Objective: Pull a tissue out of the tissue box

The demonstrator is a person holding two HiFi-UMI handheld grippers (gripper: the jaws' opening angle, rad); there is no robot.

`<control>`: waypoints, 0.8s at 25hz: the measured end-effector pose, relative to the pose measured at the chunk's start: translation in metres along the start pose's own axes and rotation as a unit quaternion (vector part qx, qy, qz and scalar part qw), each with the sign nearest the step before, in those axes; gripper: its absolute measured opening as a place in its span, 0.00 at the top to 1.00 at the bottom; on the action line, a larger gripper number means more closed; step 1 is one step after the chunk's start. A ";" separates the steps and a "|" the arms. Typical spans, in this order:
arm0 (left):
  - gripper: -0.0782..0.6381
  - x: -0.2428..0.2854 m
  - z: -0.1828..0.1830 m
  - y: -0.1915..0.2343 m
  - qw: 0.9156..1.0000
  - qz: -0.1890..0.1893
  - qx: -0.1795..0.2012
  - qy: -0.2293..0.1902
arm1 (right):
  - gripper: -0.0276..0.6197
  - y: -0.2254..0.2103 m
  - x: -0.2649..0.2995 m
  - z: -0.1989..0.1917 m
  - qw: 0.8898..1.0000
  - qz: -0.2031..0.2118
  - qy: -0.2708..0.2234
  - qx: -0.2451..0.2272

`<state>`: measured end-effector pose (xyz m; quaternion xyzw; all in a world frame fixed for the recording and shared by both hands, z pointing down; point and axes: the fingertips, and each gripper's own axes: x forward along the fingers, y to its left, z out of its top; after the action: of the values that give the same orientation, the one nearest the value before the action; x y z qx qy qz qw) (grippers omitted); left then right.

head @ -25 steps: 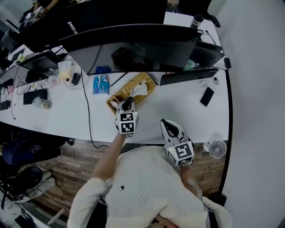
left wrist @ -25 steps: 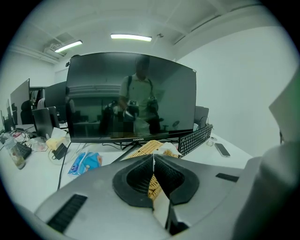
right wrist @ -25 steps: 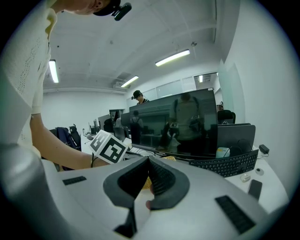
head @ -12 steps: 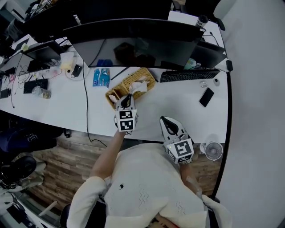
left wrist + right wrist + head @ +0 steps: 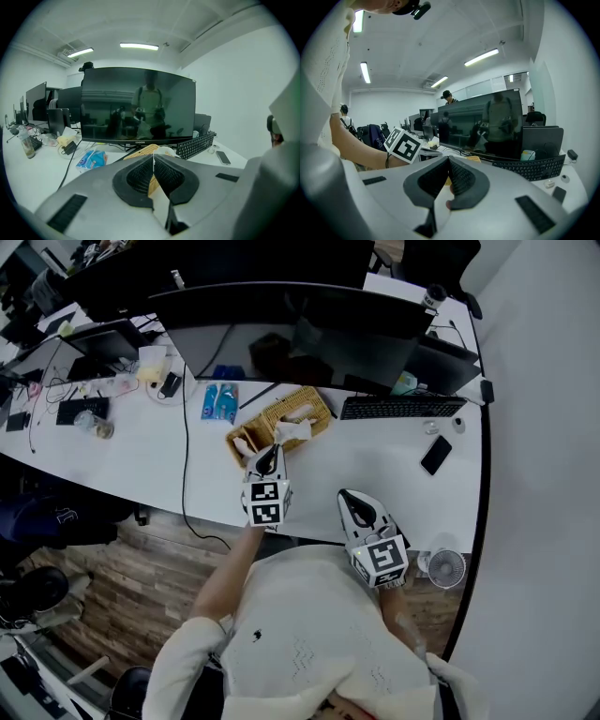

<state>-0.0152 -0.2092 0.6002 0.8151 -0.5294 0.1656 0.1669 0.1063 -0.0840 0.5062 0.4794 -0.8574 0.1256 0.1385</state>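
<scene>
A woven wicker tissue box (image 5: 305,412) lies on the white desk (image 5: 375,465) in front of the monitor, with a white tissue (image 5: 292,430) sticking up from its top. My left gripper (image 5: 267,454) hovers just short of the box's near end, pointing at it. Its jaws are shut, and I see nothing between them. In the left gripper view the tissue (image 5: 165,151) and the box (image 5: 142,153) show just beyond the left gripper (image 5: 153,157). My right gripper (image 5: 352,502) is held near the desk's front edge, shut and empty. The box (image 5: 474,159) peeks out past the right gripper (image 5: 449,160).
A wide dark monitor (image 5: 281,320) stands behind the box. A keyboard (image 5: 398,407) and a phone (image 5: 435,455) lie to the right, and a small fan (image 5: 446,569) sits at the desk's front right corner. Blue packets (image 5: 221,403) and cables lie left.
Both grippers stay where they were, still shut. Only the head view has shifted a little.
</scene>
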 end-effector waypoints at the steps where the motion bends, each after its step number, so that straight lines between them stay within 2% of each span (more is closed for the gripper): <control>1: 0.87 -0.003 0.001 -0.001 1.000 0.000 -0.001 -0.004 | 0.96 0.001 0.000 0.000 1.000 0.003 -0.001 -0.002; 14: 0.87 -0.047 0.007 -0.007 0.999 -0.001 -0.022 -0.042 | 0.96 0.008 0.004 0.003 0.999 0.038 -0.004 -0.027; 20: 0.87 -0.069 0.009 -0.007 0.998 -0.005 -0.019 -0.059 | 0.96 0.010 0.006 0.005 0.999 0.043 -0.006 -0.027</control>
<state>-0.0347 -0.1554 0.5609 0.8232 -0.5369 0.1062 0.1511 0.0940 -0.0854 0.5033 0.4394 -0.8809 0.1056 0.1406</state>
